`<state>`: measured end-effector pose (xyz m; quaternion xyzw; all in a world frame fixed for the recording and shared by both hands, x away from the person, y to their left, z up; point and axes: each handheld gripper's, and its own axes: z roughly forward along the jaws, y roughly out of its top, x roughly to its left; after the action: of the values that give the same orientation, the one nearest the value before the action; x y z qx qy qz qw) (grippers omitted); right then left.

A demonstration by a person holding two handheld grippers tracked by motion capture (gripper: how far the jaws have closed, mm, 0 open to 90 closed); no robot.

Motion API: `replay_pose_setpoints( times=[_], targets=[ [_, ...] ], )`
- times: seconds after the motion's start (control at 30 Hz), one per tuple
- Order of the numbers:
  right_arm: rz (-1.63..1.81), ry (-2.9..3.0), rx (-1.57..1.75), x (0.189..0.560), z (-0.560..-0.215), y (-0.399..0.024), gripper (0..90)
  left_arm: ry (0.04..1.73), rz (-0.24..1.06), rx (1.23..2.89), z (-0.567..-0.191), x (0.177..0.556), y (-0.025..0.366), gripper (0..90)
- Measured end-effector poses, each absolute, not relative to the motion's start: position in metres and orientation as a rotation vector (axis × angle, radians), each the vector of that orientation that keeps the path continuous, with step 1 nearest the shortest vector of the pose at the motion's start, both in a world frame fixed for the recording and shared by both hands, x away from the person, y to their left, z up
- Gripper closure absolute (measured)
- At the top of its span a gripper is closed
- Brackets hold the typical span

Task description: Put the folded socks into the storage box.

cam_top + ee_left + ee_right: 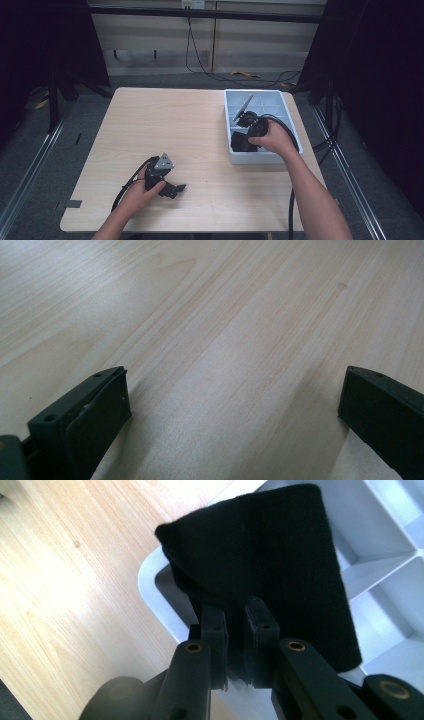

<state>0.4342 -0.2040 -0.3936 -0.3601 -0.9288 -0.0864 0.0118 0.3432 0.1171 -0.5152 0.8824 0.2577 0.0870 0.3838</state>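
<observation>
Right gripper clamped on black cloth over white tray corner, prob. folded, left gripper apart on table.

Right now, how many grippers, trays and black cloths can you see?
Grippers: 2, left gripper and right gripper
White divided trays: 1, tray
Black cloths: 1, black cloth
Total: 4

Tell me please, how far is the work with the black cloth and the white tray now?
Done: the right gripper is shut on the black cloth. In hand: the cloth hangs at the near corner of the white divided tray, over its rim. Whether it goes in or out, I cannot tell. Left: releasing it. The left gripper rests open on the table, holding nothing.
</observation>
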Motion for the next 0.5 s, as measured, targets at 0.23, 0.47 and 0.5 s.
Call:
replay_pose_setpoints(
  times=[0.23,0.47,0.5],
  targets=[
    [-0.290,-2.898,-1.122,0.433,-0.387,-0.207,76.9,0.658,0.221,2.249,-0.515,0.343,0.117,0.0],
    [-0.302,-2.904,-1.126,0.429,-0.371,-0.206,71.0,0.657,0.221,2.250,-0.515,0.343,0.117,0.0],
    [-0.302,-2.904,-1.126,0.429,-0.371,-0.206,71.0,0.657,0.221,2.250,-0.515,0.343,0.117,0.0]
  ],
)
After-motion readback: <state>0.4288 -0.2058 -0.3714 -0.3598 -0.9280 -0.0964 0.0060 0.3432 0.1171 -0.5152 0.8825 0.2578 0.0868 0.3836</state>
